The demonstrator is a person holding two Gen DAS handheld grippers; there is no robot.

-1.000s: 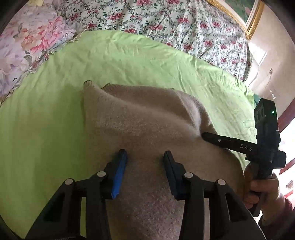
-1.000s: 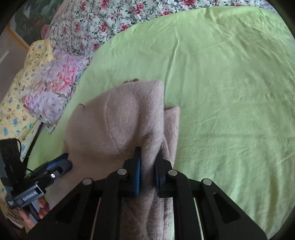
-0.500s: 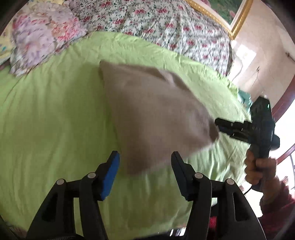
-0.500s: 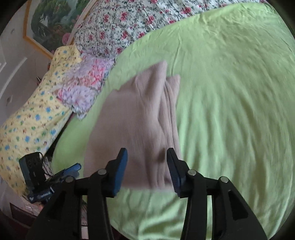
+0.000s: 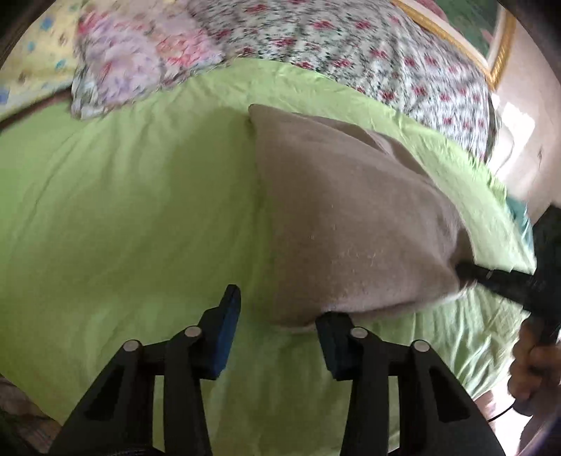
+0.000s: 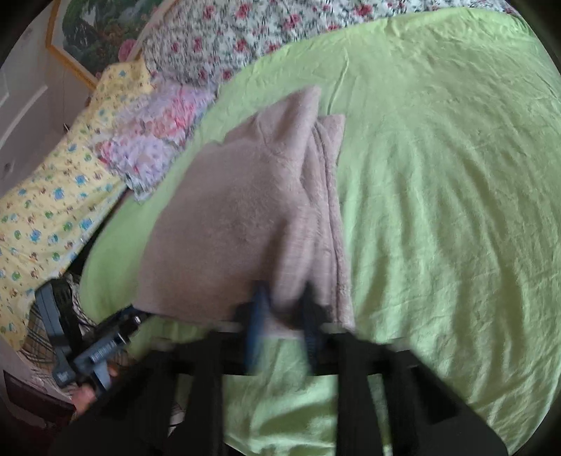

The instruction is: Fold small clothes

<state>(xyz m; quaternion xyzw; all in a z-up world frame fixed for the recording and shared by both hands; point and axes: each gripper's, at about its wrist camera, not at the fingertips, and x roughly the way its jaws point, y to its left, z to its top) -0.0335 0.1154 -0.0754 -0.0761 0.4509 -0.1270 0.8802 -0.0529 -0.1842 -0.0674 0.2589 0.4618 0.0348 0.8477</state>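
Observation:
A folded beige knit garment [image 5: 343,224] lies on the green sheet [image 5: 122,217]. My left gripper [image 5: 278,333] is open, with its right finger at the garment's near edge and nothing between the jaws. In the right wrist view the garment [image 6: 238,217] sits just ahead of my right gripper [image 6: 282,322]. That gripper is blurred, its jaws partly open around the garment's near edge. The right gripper's tip [image 5: 491,279] also shows in the left wrist view, touching the garment's right corner.
Floral bedding [image 5: 315,42] and pillows [image 6: 52,196] lie along the far side of the bed. A framed picture [image 6: 94,31] hangs on the wall. The bed's near edge runs just below both grippers. The left gripper [image 6: 94,354] shows at lower left in the right wrist view.
Both grippers pulled back toward the bed's near edge and the right one let go of the garment. Now the right gripper has moved in again to the garment's near edge.

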